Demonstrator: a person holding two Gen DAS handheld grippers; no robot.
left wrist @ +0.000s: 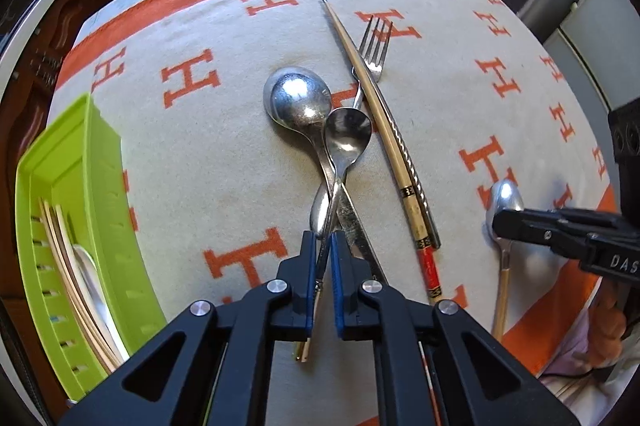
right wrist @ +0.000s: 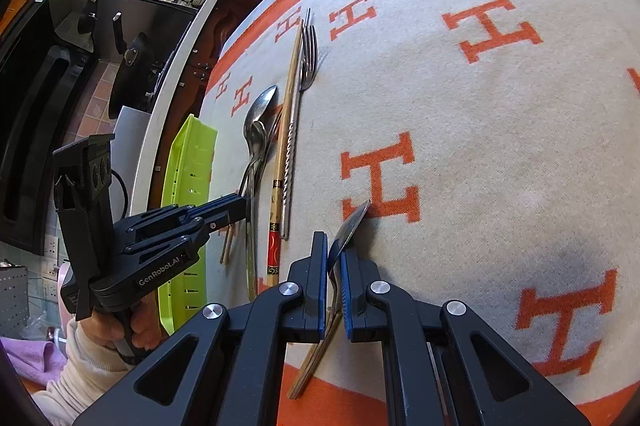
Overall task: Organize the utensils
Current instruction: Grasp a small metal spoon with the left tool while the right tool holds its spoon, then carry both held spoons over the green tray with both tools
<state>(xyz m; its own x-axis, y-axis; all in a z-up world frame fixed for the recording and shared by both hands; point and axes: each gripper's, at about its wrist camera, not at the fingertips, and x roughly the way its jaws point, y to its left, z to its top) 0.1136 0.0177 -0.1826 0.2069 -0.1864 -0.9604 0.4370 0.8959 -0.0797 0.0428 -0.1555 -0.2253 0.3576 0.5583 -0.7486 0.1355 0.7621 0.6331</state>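
My left gripper is shut on the thin handle of a small steel spoon, which lies across a larger spoon in the middle of the cloth. Beside them lie a fork, a wooden chopstick with a red end and a twisted metal chopstick. My right gripper is shut on the neck of a wooden-handled spoon, whose bowl is tilted on edge above the cloth. The left wrist view shows that spoon at the right, under the right gripper.
A lime green tray at the table's left edge holds several chopsticks and a spoon. A cream cloth with orange letters covers the table. A sleeved hand holds the left gripper. Kitchen counters stand beyond the table.
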